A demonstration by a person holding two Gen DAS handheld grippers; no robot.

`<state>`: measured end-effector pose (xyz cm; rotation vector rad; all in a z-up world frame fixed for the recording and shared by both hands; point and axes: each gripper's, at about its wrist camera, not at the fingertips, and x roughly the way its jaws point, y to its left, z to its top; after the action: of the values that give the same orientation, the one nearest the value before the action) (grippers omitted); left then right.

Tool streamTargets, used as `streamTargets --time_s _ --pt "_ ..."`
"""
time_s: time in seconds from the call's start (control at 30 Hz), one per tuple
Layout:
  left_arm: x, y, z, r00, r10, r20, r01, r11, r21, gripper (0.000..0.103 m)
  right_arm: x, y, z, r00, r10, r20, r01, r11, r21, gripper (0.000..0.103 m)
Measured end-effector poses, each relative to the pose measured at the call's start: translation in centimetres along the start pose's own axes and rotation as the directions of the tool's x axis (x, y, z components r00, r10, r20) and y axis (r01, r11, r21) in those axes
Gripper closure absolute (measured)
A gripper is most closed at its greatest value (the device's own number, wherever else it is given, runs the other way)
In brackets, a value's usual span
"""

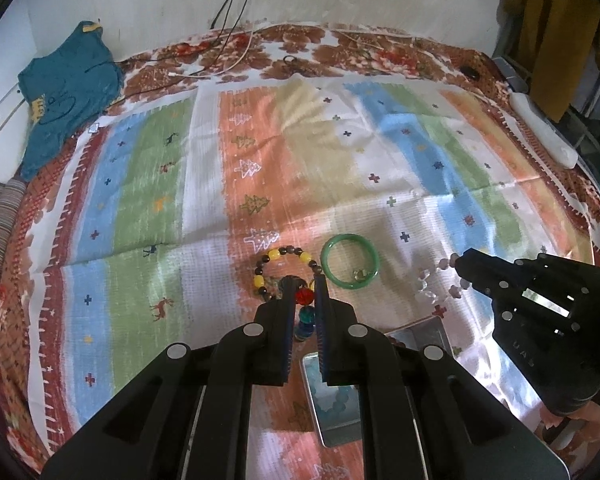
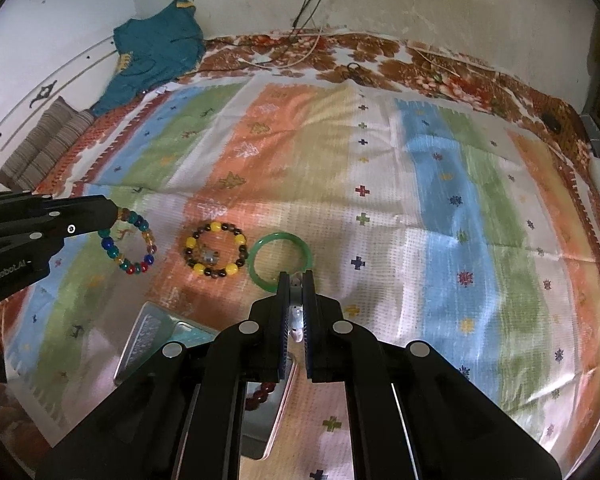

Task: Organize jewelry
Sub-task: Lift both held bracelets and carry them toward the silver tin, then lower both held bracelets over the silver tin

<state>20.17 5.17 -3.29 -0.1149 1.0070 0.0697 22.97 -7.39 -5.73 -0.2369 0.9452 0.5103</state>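
**Both jaws clamped on beaded bracelets above the striped cloth**

Between my left fingers, nearest the lens, hangs a multicoloured bead bracelet (image 1: 305,307): a red bead sits pinched at the tips and teal beads dangle below it. My left gripper (image 1: 303,286) is closed tight on that strand, and the right wrist view shows the whole ring of red, blue, teal and amber beads hanging from its tip, clear of the cloth. My right gripper (image 2: 296,280) is likewise closed, on a pale pink-and-clear bead bracelet (image 2: 296,318) that runs down between the pads; from the left view its pale beads trail from the jaw tip.

I take the green bangle (image 2: 280,260) as landmark. It lies flat on the striped cloth (image 2: 380,200), with a small metal charm at its near rim. Just to its left, apart from it, lies the yellow-and-brown bead bracelet (image 2: 216,254), also flat. My right jaw tips stand over the bangle's near edge.

Nearer the camera than the bangle sit 2 shallow metal trays (image 2: 156,332), one holding pale blue beads, and a dark red bead bracelet (image 2: 260,394) shows under my right fingers. Far beyond the bangle, a teal garment (image 2: 156,48) lies at the cloth's back left corner, with thin cables (image 2: 312,4) running down the wall.
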Motion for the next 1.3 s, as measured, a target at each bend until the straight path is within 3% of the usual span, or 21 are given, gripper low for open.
streamTargets --time_s 0.3,1.3 --pt "-2.4 -1.1 -1.1 0.999 -0.032 0.041 0.031 0.999 0.023 0.094 -1.8 0.8 -0.5 0.999 0.019 0.026 -0.019 1.000 -0.013 0.096" --pt "-6.2 -3.1 -5.4 0.994 -0.083 0.070 0.079 0.995 0.054 0.094 -5.5 2.7 -4.2 0.996 0.058 0.062 -0.056 0.998 -0.029 0.096"
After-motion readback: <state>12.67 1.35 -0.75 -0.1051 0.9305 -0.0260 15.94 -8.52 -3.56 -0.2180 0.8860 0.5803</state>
